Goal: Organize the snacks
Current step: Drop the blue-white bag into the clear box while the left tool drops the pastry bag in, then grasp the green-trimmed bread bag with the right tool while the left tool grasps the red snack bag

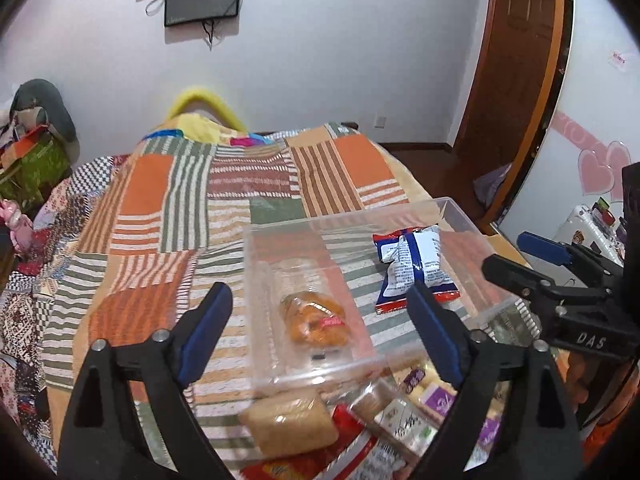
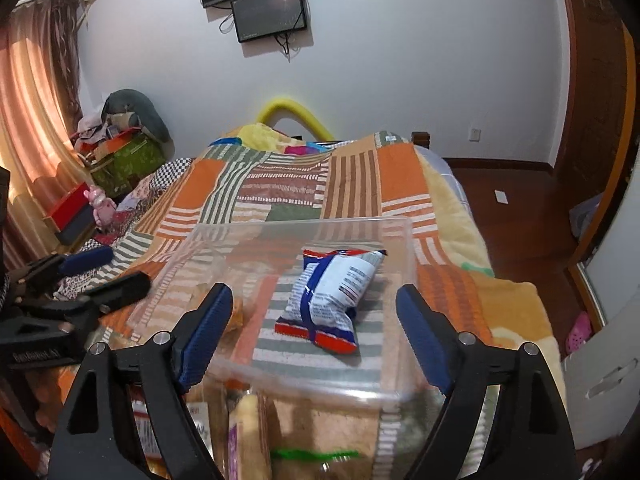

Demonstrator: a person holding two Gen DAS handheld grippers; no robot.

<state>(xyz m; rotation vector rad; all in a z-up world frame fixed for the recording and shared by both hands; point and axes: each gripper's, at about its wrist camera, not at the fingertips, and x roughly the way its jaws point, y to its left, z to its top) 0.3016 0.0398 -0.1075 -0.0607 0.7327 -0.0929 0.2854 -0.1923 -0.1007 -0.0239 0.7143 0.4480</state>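
Left tongs (image 1: 320,320): jaws spread wide, nothing gripped; the 2 blue pads stand on either side of the near left part of the clear box, with the orange snack between them but further ahead and untouched.
Right tongs (image 2: 314,324): jaws spread wide, nothing gripped; the white packet lies ahead between the 2 blue pads, clear of both.
Clear box (image 1: 452,204): see-through plastic, open on top, resting on the bed just ahead of both tongs; its near rim crosses between each pair of pads.
Orange snack (image 1: 314,316): a clear wrapper with golden-orange pieces, inside the box at its near left end, straight ahead of the left tongs.
White packet (image 2: 332,288): white with blue stripe and red edges, lying flat inside the box at its right half, straight ahead of the right tongs, to the right of the left tongs.
Loose snacks (image 1: 292,426): a tan wrapped cake, a red packet, and purple-and-white packets heaped on the bed below the box's near rim, under and between the left tongs' arms.
Bed (image 2: 256,184): covered with an orange, green and brown striped patchwork blanket, stretching away beyond the box.
Each tongs in the other's view: the right tongs show at the right edge of the left wrist view, the left tongs at the left edge of the right wrist view.
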